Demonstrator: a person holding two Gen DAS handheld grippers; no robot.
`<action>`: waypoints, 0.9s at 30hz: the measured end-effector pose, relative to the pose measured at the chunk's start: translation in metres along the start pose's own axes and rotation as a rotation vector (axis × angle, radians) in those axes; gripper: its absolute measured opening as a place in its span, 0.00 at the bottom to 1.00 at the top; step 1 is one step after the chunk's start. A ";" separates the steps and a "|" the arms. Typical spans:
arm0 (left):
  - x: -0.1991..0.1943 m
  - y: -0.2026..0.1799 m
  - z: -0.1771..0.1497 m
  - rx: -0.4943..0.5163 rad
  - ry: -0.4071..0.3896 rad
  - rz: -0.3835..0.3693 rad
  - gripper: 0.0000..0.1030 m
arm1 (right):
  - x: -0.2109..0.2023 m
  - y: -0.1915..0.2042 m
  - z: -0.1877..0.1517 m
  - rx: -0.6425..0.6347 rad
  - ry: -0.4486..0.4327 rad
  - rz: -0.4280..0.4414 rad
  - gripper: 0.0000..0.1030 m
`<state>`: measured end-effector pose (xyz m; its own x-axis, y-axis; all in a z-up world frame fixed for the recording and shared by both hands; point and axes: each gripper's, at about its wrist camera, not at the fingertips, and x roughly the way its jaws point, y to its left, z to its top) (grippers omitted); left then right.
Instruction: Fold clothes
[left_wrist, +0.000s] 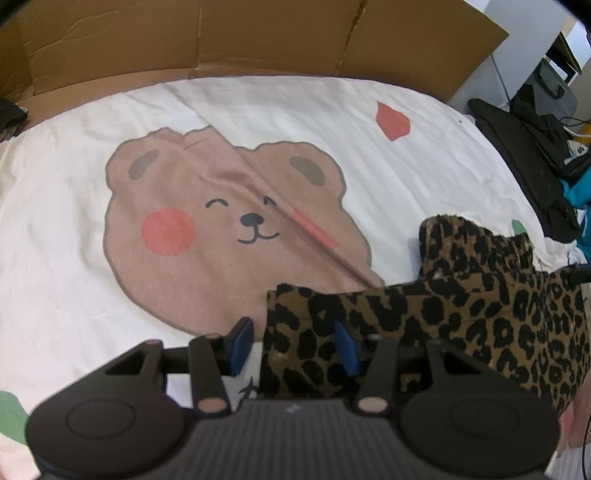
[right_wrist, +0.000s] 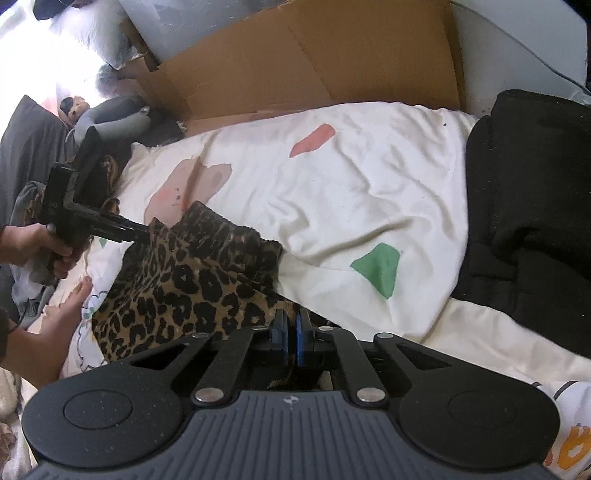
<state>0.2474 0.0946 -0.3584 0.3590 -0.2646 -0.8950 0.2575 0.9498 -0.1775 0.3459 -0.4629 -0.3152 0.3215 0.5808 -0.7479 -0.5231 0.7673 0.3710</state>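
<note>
The right gripper is pinched together on the leopard-print garment lying on the bed sheet; the left gripper gapes, straddling its edge

Each camera sat just behind its own tongs and looked steeply down along them at the bed. The left wrist view faced the bear-print duvet and cardboard behind it. The right wrist view looked from the other side, close over the leopard-print garment, which both views shared.
</note>
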 end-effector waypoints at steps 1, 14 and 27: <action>0.000 0.000 0.000 0.001 0.000 0.000 0.50 | 0.001 -0.001 0.000 -0.001 0.001 -0.005 0.02; -0.003 0.003 0.005 -0.019 -0.043 -0.018 0.42 | 0.017 -0.006 -0.010 0.015 0.030 -0.032 0.02; -0.013 0.021 0.002 -0.095 -0.087 -0.071 0.08 | 0.002 -0.005 -0.005 0.022 -0.024 -0.013 0.02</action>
<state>0.2502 0.1178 -0.3491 0.4204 -0.3413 -0.8407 0.2005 0.9386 -0.2808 0.3451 -0.4669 -0.3210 0.3466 0.5770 -0.7396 -0.5013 0.7803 0.3738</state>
